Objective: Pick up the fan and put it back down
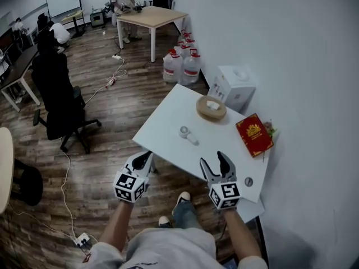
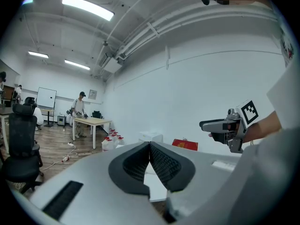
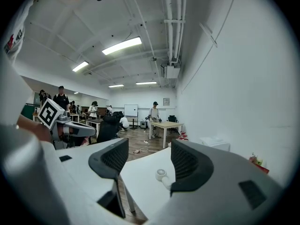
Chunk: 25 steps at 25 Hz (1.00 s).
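Observation:
A small white hand fan (image 1: 188,134) lies flat on the white table (image 1: 168,122), round head to the left, handle to the right. In the right gripper view the fan (image 3: 162,176) shows between the jaws, some way ahead. My right gripper (image 1: 217,165) hovers over the table's near edge, open and empty. My left gripper (image 1: 145,160) hangs off the table's near left corner, jaws closed together with nothing in them. From the left gripper view my right gripper (image 2: 206,124) is seen to the right.
A round wooden bowl (image 1: 211,107) and a red box (image 1: 254,134) sit further back on the table. Water bottles (image 1: 182,63) and a white carton (image 1: 233,87) stand behind it. A black office chair (image 1: 59,102) is on the left; a wall runs along the right.

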Tool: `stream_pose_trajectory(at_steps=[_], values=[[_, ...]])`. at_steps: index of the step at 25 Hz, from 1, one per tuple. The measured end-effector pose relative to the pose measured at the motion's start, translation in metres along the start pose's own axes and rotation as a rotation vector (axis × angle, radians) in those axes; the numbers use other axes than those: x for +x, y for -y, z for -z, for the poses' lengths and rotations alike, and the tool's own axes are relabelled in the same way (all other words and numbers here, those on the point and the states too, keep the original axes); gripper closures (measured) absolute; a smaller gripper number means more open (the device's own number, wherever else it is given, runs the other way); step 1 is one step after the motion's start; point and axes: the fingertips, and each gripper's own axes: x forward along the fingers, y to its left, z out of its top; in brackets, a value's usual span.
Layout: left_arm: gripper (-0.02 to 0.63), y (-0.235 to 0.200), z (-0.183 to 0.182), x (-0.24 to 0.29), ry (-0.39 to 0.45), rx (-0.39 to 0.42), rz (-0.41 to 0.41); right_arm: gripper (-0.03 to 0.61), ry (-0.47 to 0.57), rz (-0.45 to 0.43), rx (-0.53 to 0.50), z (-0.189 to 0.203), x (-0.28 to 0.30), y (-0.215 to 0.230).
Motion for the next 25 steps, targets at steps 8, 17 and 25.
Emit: stream_pose_trajectory(at_steps=[8,17,25], values=[[0.609,-0.069,-0.005,0.077,-0.024,-0.017,-0.052,0.307,-0.028,-0.049,0.012,0.010,0.111,0.045],[0.609,-0.140,-0.038,0.200,-0.037,-0.001,-0.127,0.307,-0.023,-0.129,0.031,0.006,0.253,0.124],[0.609,-0.162,-0.042,0.269,-0.029,-0.007,-0.146,0.307,-0.053,-0.195,0.018,0.020,0.326,0.160]])
